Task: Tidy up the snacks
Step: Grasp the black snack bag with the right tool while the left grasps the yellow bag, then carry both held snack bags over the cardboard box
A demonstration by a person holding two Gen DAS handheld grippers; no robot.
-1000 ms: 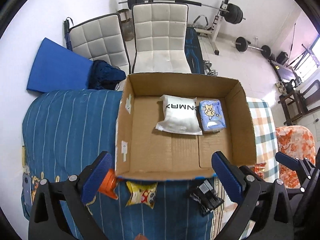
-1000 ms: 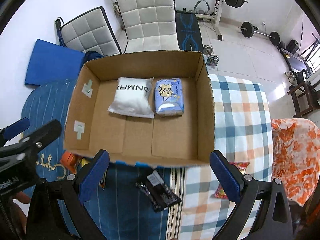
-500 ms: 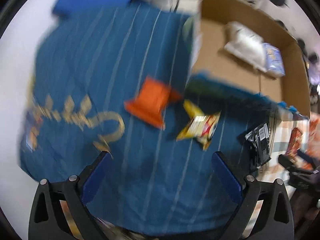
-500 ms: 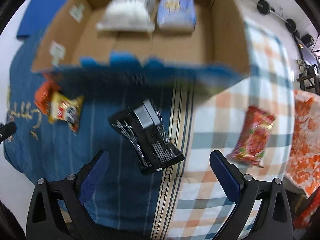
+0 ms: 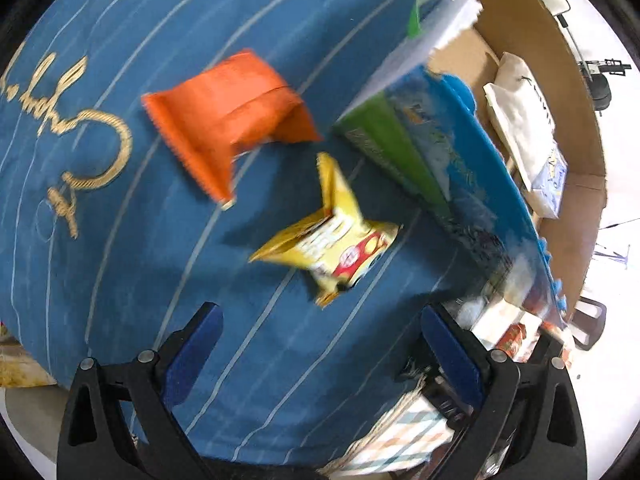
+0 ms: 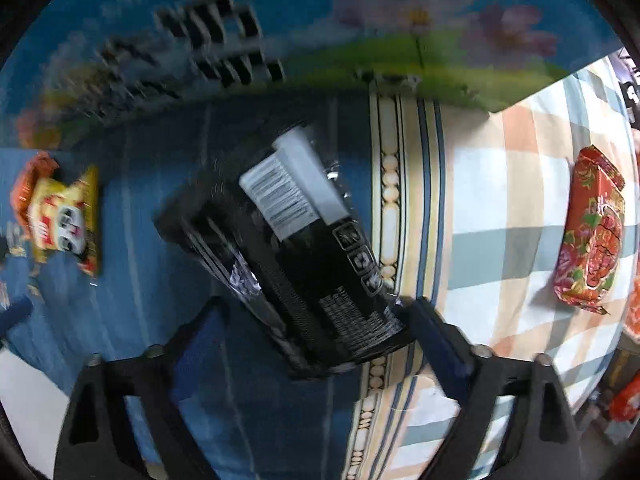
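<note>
The black snack packet [image 6: 304, 256] lies on the blue striped cloth [image 6: 132, 280], near the printed cardboard box [image 6: 360, 32]. The right tool [image 6: 308, 320] straddles its near end; its jaws have just been closing, one pad [image 6: 436, 336] at the packet's corner. The left tool [image 5: 320, 344] stands apart above the yellow snack packet [image 5: 332, 248], beside the orange packet [image 5: 232, 120].

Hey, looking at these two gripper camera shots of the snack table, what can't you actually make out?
- Left wrist view: print on the yellow snack packet is smeared by motion blur.
- Left wrist view: the cardboard box floor is mostly hidden behind its near wall.
- Right wrist view: whether the right gripper jaws, which have just been closing, press the black packet; blur hides it.
- Right wrist view: box lettering is blurred.
</note>
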